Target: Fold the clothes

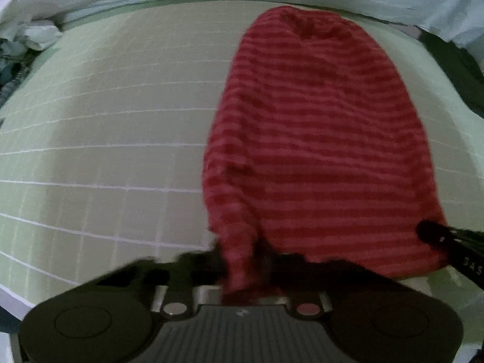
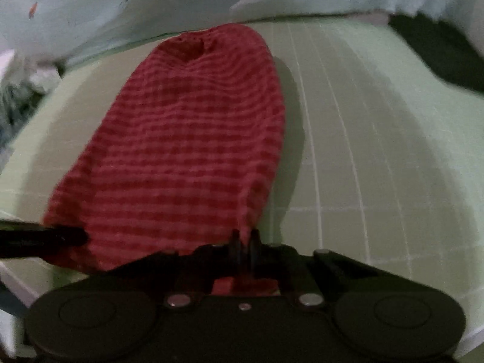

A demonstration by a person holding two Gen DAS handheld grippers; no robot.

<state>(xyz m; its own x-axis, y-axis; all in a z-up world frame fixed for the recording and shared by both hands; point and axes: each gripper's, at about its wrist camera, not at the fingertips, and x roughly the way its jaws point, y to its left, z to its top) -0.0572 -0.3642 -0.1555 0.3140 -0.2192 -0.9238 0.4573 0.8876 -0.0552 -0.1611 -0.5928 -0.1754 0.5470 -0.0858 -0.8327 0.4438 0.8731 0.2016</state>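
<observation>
A red striped garment lies lengthwise on a pale green grid mat, its neck opening at the far end. My left gripper is shut on the garment's near left corner. My right gripper is shut on the near right corner of the same garment. The right gripper's tip shows at the right edge of the left wrist view. The left gripper's tip shows at the left edge of the right wrist view. The near hem is lifted a little between the two grippers.
The green mat lies on a bed. Pale blue printed bedding is bunched along the far edge. A dark green cloth lies at the far right. Crumpled clothes are piled at the far left.
</observation>
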